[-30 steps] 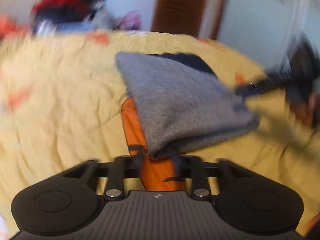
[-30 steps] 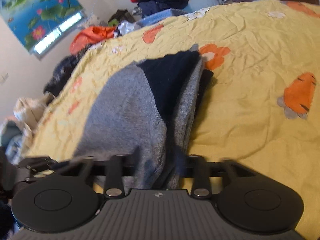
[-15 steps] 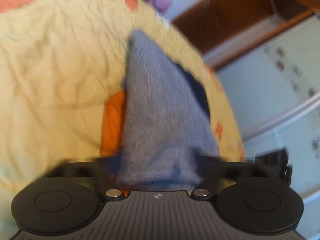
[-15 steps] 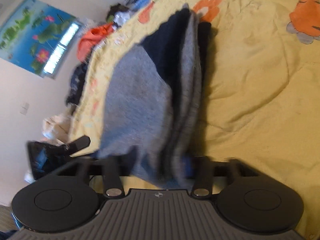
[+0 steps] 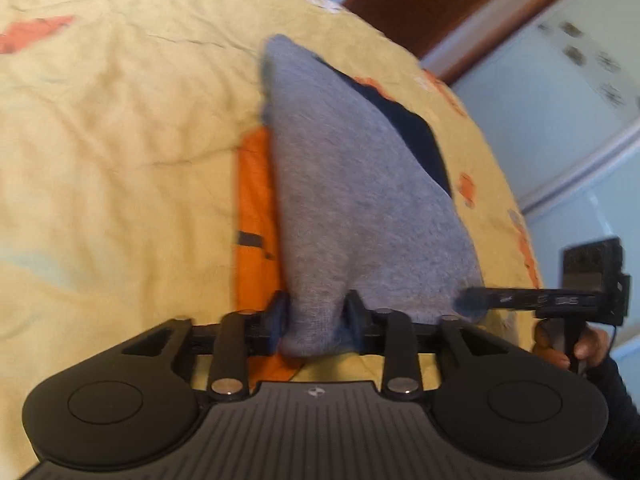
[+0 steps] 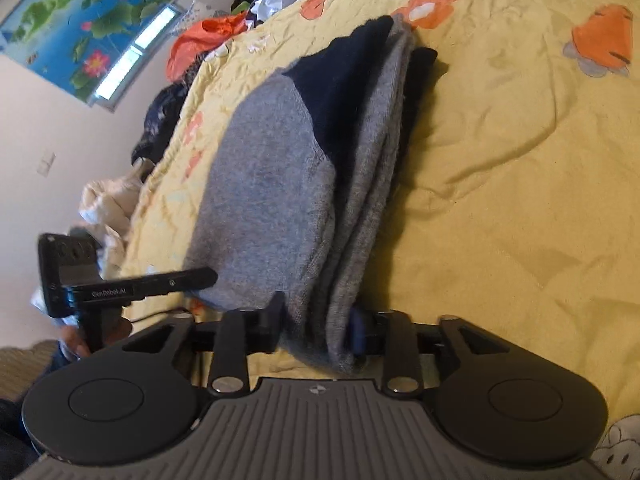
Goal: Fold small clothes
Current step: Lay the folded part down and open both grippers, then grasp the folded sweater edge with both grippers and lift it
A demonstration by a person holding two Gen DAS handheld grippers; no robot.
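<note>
A folded grey garment (image 5: 352,192) with a dark navy part (image 5: 416,136) lies on the yellow bedspread (image 5: 120,128). My left gripper (image 5: 314,316) is shut on its near corner. In the right wrist view the same grey garment (image 6: 272,184) shows several folded layers and the navy part (image 6: 344,76). My right gripper (image 6: 318,326) is shut on the garment's other near corner. Each gripper shows in the other's view, the right one (image 5: 560,300) and the left one (image 6: 120,284), at the garment's edge.
The bedspread has orange carrot prints (image 6: 604,36). A pile of clothes (image 6: 208,32) lies at the bed's far edge, with a lotus picture (image 6: 88,28) on the wall. A brown door (image 5: 432,4) and a pale wardrobe (image 5: 560,92) stand beyond the bed.
Both grippers have tilted and shifted while still holding the garment; the views rotated. The garment stays folded on the bed.
</note>
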